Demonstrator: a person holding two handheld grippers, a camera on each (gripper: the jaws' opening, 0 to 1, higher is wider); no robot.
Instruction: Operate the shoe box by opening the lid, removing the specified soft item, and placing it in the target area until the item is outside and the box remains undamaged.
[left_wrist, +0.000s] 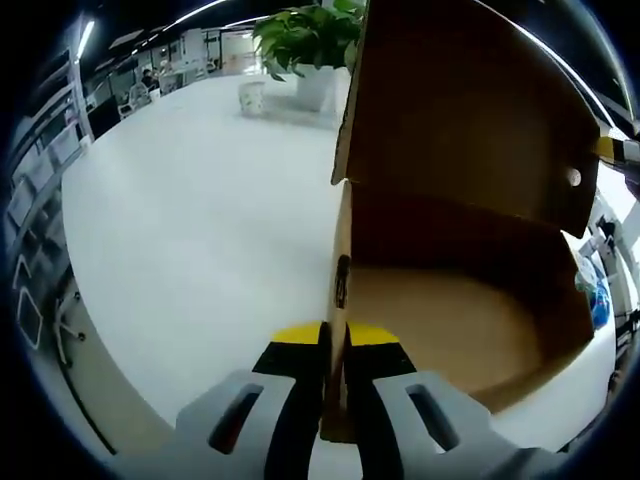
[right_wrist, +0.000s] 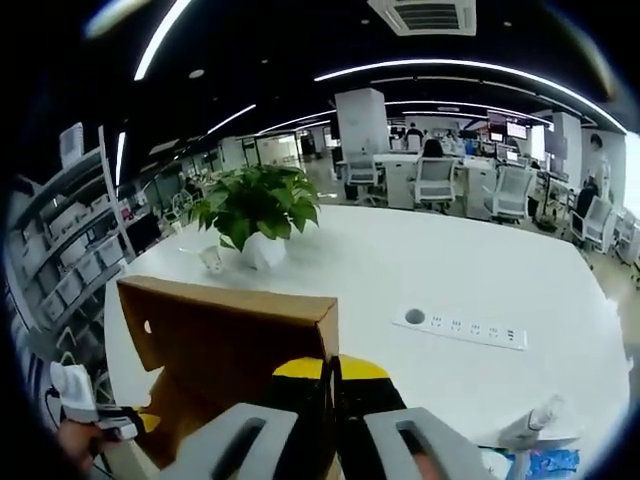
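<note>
Both grippers (left_wrist: 335, 345) (right_wrist: 332, 375) pinching open shoe box (left_wrist: 450, 330) walls, potted plant (right_wrist: 257, 212) behind

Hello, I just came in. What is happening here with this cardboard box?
A person holds a gripper in each hand and works on a brown shoe box that stands on a white table. The left gripper is shut on the box's side wall, steadying it. The right gripper is shut on the edge of the lid, which is raised. The part of the box's inside that shows in the left gripper view looks bare. A potted plant stands further back.
</note>
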